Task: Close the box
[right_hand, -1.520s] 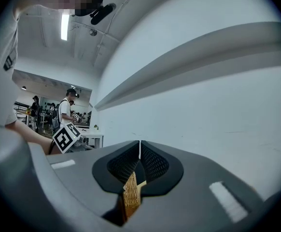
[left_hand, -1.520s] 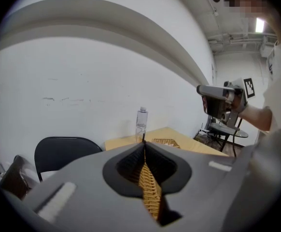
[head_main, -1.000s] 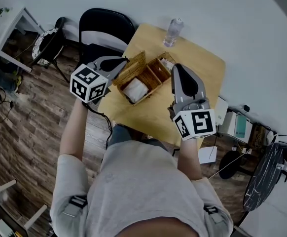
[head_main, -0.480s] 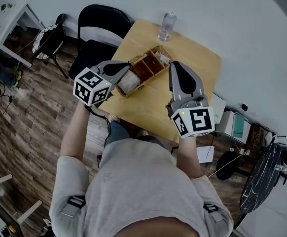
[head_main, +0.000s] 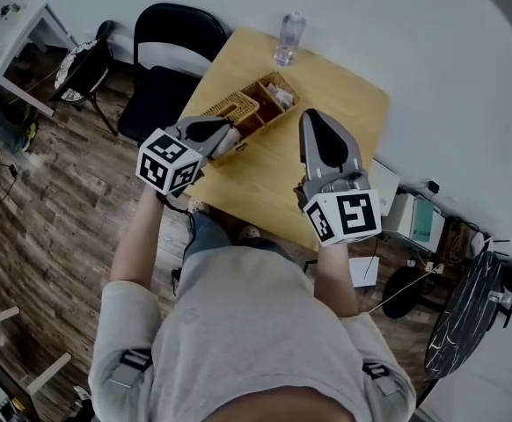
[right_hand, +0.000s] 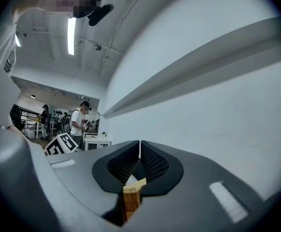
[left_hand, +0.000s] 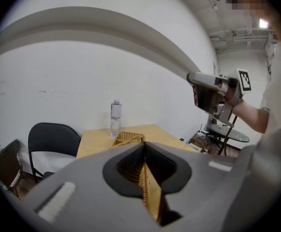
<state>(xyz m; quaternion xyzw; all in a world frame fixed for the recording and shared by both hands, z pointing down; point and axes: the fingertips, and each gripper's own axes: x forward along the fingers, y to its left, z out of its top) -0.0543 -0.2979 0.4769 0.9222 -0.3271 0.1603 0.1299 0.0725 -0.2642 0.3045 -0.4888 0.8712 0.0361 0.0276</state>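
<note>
Wicker box (head_main: 272,104): on the left half of the wooden table (head_main: 335,86), compartments showing.
Wicker lid (head_main: 230,109): at the box's end nearest the table's front edge, pinched by the left gripper (left_hand: 144,149).
Right gripper (right_hand: 140,153): above the table, right of the box, fingers pressed together.

A light wooden table (head_main: 331,82) carries a wicker box (head_main: 269,104) — seemingly partly open — and a clear bottle (head_main: 287,39) at its far edge.

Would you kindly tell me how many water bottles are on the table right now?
1. The bottle stands upright at the far edge of the table, beyond the box and apart from it. No other bottle shows in any view.
</note>
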